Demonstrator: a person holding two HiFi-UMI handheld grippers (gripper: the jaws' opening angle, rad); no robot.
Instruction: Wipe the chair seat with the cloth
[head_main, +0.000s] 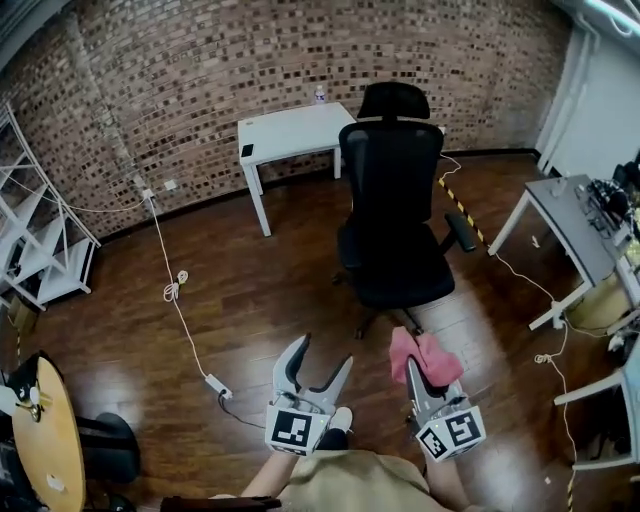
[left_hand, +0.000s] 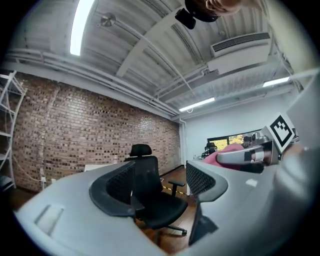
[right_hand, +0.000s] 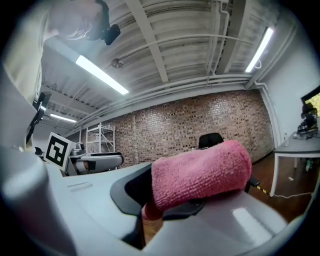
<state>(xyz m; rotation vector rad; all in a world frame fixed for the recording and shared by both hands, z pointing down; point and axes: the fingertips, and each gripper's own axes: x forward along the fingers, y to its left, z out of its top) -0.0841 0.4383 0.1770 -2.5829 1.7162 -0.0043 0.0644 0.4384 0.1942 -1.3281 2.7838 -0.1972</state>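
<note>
1. The left gripper (head_main: 325, 352) is held low at about 6 o'clock, its fingers (head_main: 292, 364) spread wide with nothing between them, pointing toward 12 o'clock.
2. The right gripper (head_main: 424, 372) sits just beside it at 5 o'clock, fingers clamped on a pink cloth (head_main: 430, 350), also pointing toward 12.

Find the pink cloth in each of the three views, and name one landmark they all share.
Head view: the pink cloth is low, right of centre, held in the right gripper.
Left gripper view: the cloth peeks out at the right, just above the right gripper.
Right gripper view: the cloth fills the centre, gripped.
Shared landmark: the black office chair before the brick wall.
</note>
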